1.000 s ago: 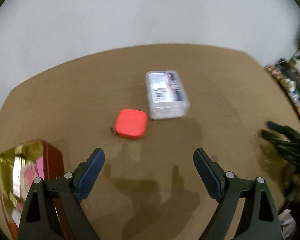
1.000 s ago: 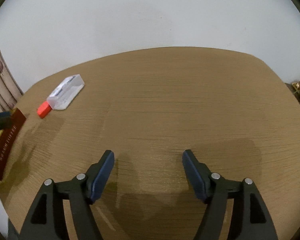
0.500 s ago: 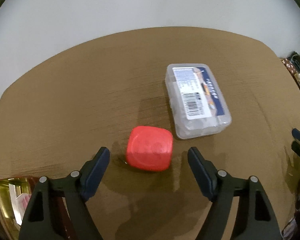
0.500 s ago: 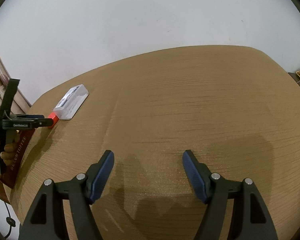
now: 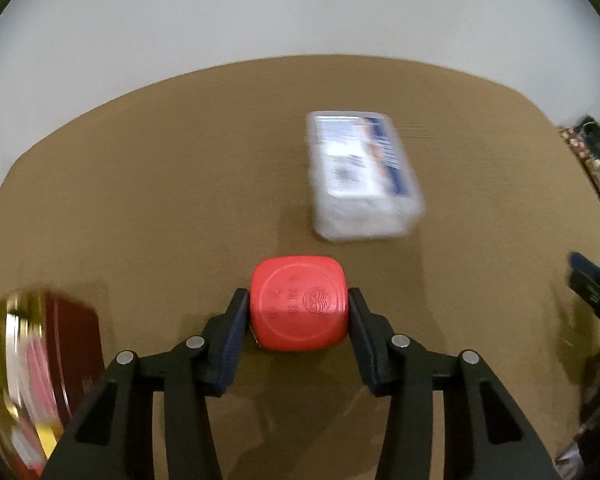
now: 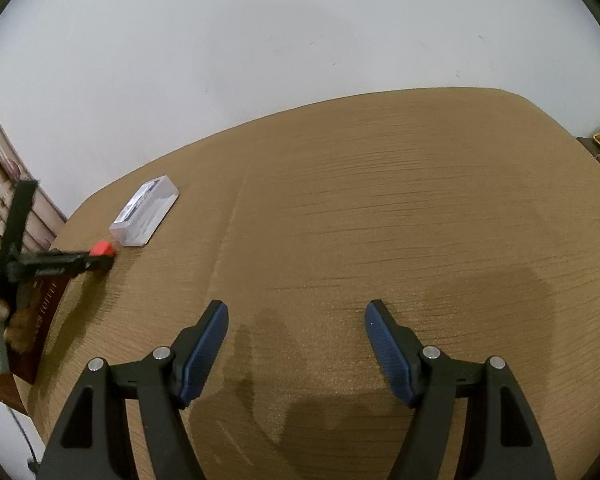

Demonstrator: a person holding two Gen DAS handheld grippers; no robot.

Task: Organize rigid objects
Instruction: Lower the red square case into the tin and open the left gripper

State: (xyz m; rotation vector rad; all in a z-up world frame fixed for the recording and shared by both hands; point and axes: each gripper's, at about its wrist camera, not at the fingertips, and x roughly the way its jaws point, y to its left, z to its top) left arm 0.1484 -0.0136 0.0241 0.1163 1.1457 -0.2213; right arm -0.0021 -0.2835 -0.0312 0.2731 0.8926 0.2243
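— What's the left gripper (image 5: 299,312) doing?

— Its jaws pinch a small red rounded case (image 5: 299,308), one blue pad on each flat side. It may be a tape measure; there is embossed lettering I can't read. Gripping the flat sides probably keeps it from slipping.

— Where is that on the table?

— Toward the left end of the brown wooden table (image 6: 380,208). Whether the case is lifted or resting there, I can't tell. In the left wrist view, a clear plastic box (image 5: 360,176) with a printed blue-and-white label lies at about one o'clock from the case, close but apart. It is smeared by motion, so its contents are unreadable.

— And the right gripper?

— The right gripper (image 6: 296,344) hovers over bare table with jaws spread wide, holding nothing, well apart from the objects, likely waiting its turn.

— Anything cut off?

— At eight o'clock in the left wrist view, a dark red box with a shiny gold face (image 5: 32,356) runs out of frame, blurred. At three o'clock, dark clutter beyond the table edge is indistinct.
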